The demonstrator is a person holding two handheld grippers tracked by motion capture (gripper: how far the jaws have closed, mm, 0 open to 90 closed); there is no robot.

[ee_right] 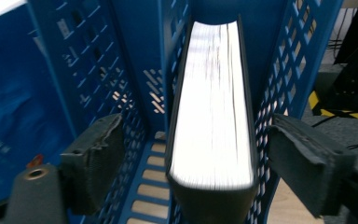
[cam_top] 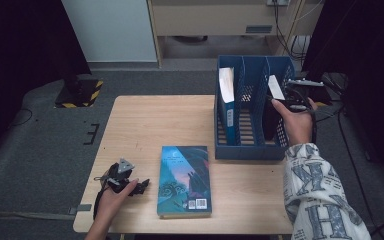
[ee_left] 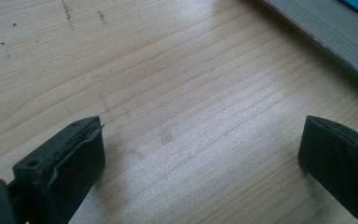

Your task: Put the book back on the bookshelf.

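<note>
Jaws apart, wooden table (cam_top: pixel 145 125), grey floor (cam_top: pixel 40 145)

Pale wood-grain table (cam_top: pixel 145 125), light tan with fine streaks, is bearing a blue lattice-walled file rack (cam_top: pixel 254 150). A book (cam_top: pixel 185 181) lying flat is showing a teal and blue cover with dark swirling figures, a pinkish glow and a white barcode patch. A blue-covered book (cam_top: pixel 227 100) is showing white page edges; a dark-covered book (ee_right: pixel 212 116) likewise. The sleeve (cam_top: pixel 320 200) is showing white with grey-blue lettering. Both grippers' jaws are showing black. A yellow-and-black striped plate (cam_top: pixel 80 94) is lying on grey floor (cam_top: pixel 35 150).
</note>
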